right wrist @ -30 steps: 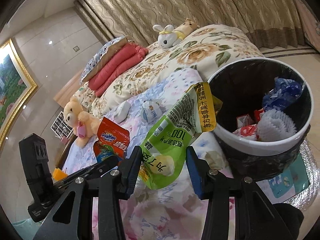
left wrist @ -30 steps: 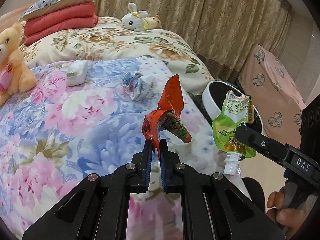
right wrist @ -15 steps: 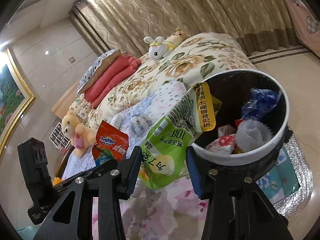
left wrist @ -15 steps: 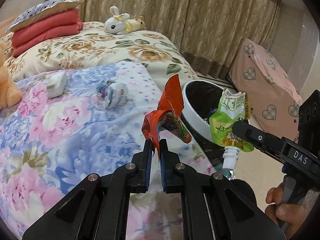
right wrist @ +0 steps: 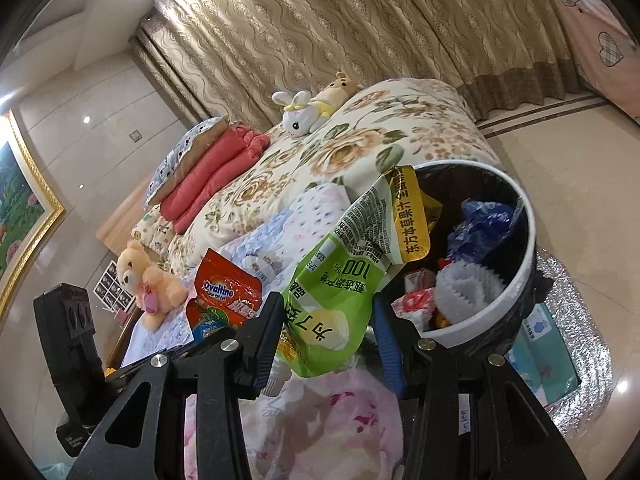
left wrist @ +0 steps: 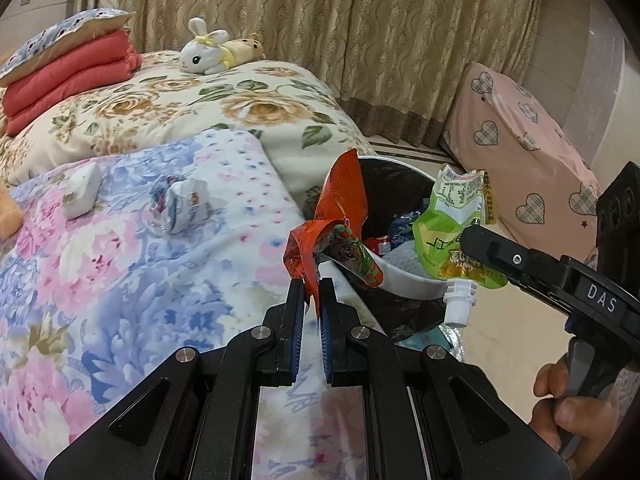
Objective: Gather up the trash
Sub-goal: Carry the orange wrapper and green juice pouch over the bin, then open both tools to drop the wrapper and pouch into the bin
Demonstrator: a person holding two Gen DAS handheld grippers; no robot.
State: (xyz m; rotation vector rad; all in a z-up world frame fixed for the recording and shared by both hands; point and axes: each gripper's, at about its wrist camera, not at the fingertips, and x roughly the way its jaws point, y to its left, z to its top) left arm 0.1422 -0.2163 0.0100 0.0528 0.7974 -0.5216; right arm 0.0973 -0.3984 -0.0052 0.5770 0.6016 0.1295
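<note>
Orange snack wrapper (left wrist: pixel 340 216) pinched by its lower edge in the left gripper (left wrist: pixel 311 296), jaws clamped tight on the foil; the wrapper stands up above the near rim of the waste bin (left wrist: pixel 404 276), at the bed's side edge. Green juice pouch (right wrist: pixel 336 304), spout pointing down, is held between the fingers of the right gripper (right wrist: pixel 328 332), jaws part-way apart and pressing on the pouch's sides; its torn top reaches over the bin's rim. A hand (left wrist: pixel 576 416) grips the right gripper's handle at the lower right of the left wrist view. Bin is white-rimmed with a dark liner, and it holds a blue bag, a white pleated paper cup and red-and-white packets. On the flowered bed cover (left wrist: pixel 120 272) lie a crumpled packet (left wrist: pixel 180 204) and a white wad (left wrist: pixel 82 194), both well apart from the grippers. Farther up the bed: a white plush rabbit (left wrist: pixel 208 52), folded red blankets (left wrist: pixel 68 76). Patterned curtain (left wrist: pixel 320 32) behind.
</note>
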